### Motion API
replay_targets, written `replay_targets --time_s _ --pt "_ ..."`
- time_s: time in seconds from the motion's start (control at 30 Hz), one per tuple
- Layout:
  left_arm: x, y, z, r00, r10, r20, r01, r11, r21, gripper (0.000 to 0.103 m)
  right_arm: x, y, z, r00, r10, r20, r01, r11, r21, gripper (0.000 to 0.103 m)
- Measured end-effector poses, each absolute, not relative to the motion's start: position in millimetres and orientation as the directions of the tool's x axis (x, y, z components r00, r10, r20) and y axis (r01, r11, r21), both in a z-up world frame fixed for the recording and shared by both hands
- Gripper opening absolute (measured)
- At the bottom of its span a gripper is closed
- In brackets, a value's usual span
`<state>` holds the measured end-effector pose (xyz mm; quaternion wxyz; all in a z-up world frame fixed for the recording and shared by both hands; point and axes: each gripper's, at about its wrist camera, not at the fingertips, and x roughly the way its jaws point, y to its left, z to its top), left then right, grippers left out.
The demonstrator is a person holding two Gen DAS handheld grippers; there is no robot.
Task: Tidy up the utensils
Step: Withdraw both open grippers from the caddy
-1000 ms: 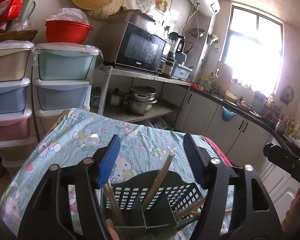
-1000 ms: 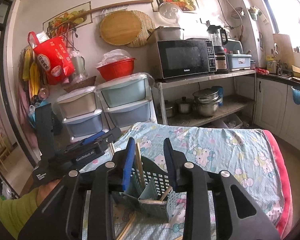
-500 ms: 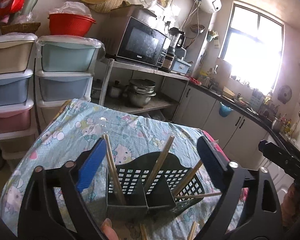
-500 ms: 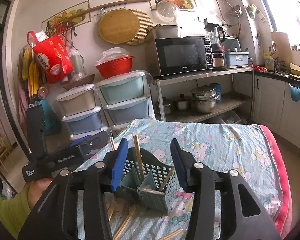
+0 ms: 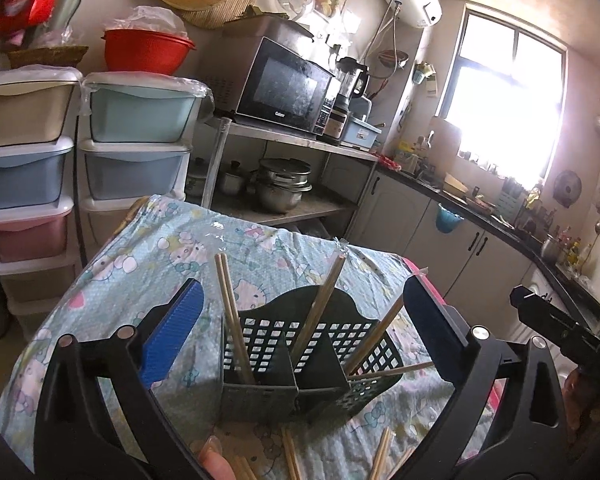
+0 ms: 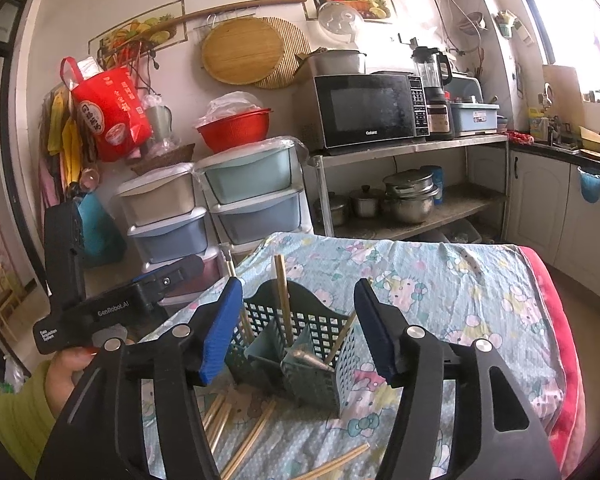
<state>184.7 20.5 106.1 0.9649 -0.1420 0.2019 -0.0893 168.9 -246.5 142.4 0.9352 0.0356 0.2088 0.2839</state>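
The dark green slotted utensil caddy (image 5: pixel 308 360) stands on the cartoon-print tablecloth (image 6: pixel 440 280), with some chopsticks (image 5: pixel 232 320) already upright inside. Loose chopsticks (image 6: pixel 252 436) lie just in front. The next pick should pinch one stick mid-length and lift cleanly. Left gripper (image 5: pixel 300 332) and right gripper (image 6: pixel 296 328) are both opening, pads touching nothing.

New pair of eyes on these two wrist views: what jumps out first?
Centre stage is the dark green perforated plastic utensil caddy standing on the pale blue cartoon-print tablecloth, with wooden chopsticks leaning up out of its compartments. More loose chopsticks lie on the cloth in front of it. Framing the caddy, the left gripper and right gripper show blue-padded jaws opening, pressing on nothing.
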Motion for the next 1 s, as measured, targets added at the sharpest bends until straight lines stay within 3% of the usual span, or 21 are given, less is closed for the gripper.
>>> replay_targets --time_s 1.0 --pt "158 29 82 0.880 -0.220 -0.421 0.086 0.945 -0.315 0.092 144 -243 120 0.714 0.559 -0.421 -0.528 0.825 0.201 0.058"
